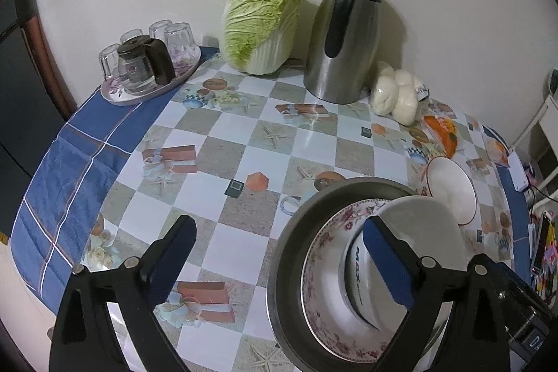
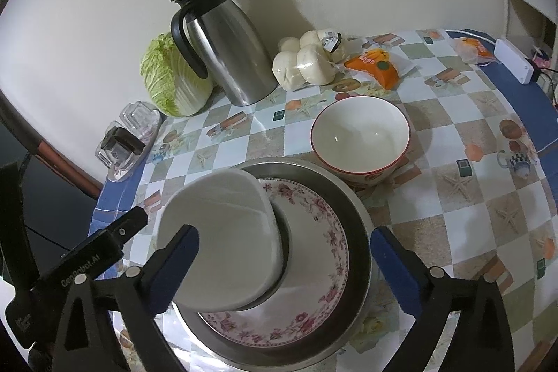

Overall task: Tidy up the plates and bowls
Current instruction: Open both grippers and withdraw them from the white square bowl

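Right wrist: white bowl (image 2: pixel 223 232) tilted on floral plate (image 2: pixel 314 253)

This is a home, at the table (image 1: pixel 223 142) where a family eats. It has a checkered plastic cloth with pictures. At 12 o'clock, by the wall, stand a big cabbage (image 1: pixel 259 23), a steel jug (image 1: pixel 343 37) and a bag of white buns (image 2: pixel 307 63). At 10 o'clock a tray (image 1: pixel 115 95) holds drinking glasses (image 1: pixel 179 35).

Black tongs (image 1: pixel 279 253) with blue pads (image 1: pixel 387 264), silver screws, white lettering.
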`<act>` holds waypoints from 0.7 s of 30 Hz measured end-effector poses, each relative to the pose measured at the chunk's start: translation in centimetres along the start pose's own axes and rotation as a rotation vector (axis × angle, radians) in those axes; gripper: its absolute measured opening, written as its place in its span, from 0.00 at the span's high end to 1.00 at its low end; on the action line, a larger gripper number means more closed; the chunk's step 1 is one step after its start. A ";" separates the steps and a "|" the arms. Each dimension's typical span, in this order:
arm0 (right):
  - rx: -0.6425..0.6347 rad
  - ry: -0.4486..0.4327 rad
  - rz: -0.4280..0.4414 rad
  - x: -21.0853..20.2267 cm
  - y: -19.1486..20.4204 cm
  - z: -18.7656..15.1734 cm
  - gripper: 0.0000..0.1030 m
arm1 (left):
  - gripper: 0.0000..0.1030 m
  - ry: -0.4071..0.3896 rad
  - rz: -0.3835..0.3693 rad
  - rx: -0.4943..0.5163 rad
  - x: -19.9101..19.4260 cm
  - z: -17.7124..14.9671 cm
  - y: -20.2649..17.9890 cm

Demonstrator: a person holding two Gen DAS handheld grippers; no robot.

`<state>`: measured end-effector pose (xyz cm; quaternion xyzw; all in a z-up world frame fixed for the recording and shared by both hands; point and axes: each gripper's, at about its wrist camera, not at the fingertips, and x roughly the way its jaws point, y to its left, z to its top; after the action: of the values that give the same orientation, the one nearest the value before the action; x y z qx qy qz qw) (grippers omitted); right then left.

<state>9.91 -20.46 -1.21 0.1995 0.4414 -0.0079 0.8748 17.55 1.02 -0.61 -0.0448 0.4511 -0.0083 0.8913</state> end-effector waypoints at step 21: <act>0.061 -0.034 0.010 -1.5 -3.3 1.5 0.00 | 0.01 -0.077 -0.017 -0.006 -1.4 0.6 -1.9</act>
<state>9.47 -24.28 -0.39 0.2281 0.4252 -0.0204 0.8757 17.24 -0.73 1.06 -0.0514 0.4159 -0.0127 0.9079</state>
